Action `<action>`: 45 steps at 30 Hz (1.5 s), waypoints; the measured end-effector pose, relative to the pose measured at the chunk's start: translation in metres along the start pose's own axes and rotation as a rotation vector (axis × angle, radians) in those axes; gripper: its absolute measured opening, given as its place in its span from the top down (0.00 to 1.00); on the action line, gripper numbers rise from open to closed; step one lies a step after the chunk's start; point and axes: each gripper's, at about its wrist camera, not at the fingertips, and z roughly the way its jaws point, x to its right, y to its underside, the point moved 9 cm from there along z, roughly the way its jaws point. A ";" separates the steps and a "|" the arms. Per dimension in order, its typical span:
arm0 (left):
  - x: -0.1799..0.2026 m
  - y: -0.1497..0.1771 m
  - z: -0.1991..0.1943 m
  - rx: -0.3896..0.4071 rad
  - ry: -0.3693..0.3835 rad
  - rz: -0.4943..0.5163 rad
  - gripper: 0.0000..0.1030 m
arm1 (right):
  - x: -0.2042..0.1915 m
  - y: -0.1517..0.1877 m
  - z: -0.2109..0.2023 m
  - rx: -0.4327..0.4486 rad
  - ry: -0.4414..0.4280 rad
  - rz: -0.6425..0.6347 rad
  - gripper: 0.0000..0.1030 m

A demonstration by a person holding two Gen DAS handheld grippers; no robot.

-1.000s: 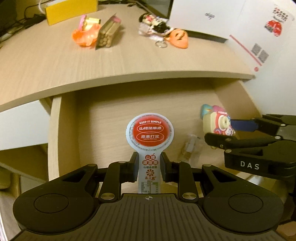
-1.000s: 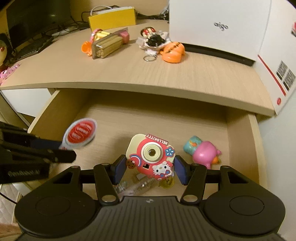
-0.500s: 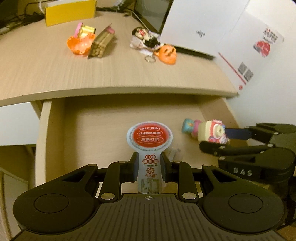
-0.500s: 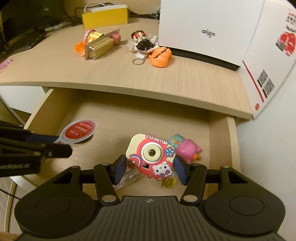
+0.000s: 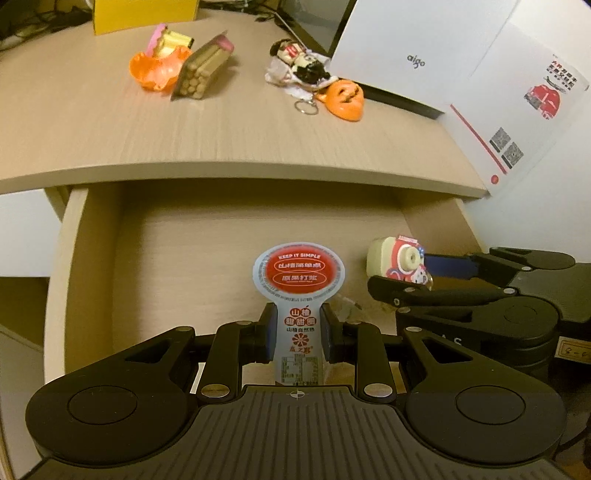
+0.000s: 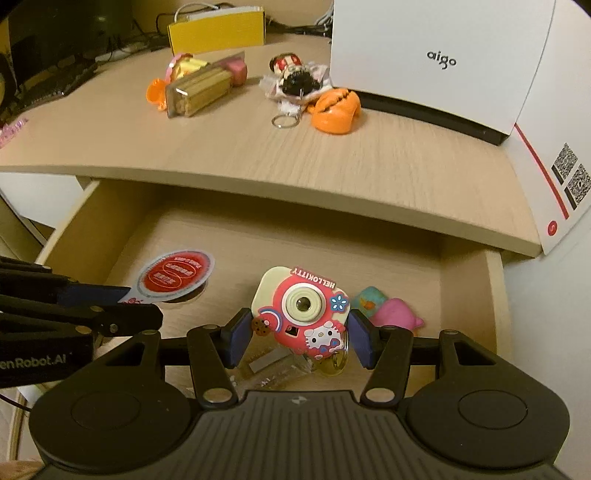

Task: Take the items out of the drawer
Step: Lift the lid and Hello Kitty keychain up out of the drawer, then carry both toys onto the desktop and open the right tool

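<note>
The drawer (image 5: 74, 258) stands pulled out under the desk top. My left gripper (image 5: 298, 325) is shut on the stem of a snack pouch (image 5: 298, 273) with a round red label, held upright over the drawer floor. The right wrist view shows the same pouch (image 6: 175, 275) and left gripper (image 6: 125, 304) at the left. My right gripper (image 6: 301, 332) is shut on a pink Hello Kitty toy camera (image 6: 301, 306), its blue pads on both sides. The left wrist view has the camera (image 5: 397, 258) and right gripper (image 5: 410, 275) at the right.
In the drawer (image 6: 493, 295) lie a pink and teal toy (image 6: 391, 314) and a clear plastic packet (image 6: 273, 365). On the desk top are a biscuit stick pack (image 6: 199, 92), a doll keychain (image 6: 295, 79), an orange toy (image 6: 334, 110), a yellow box (image 6: 218, 31) and a white box (image 6: 436, 62).
Both grippers keep their holds. In the left wrist view the right gripper with the toy camera has drifted slightly left, now hiding the pink and teal toy behind it.
</note>
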 end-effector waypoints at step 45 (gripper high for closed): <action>0.009 -0.147 -0.079 0.284 0.036 0.186 0.74 | 0.045 -0.104 -0.074 0.294 0.087 0.081 0.46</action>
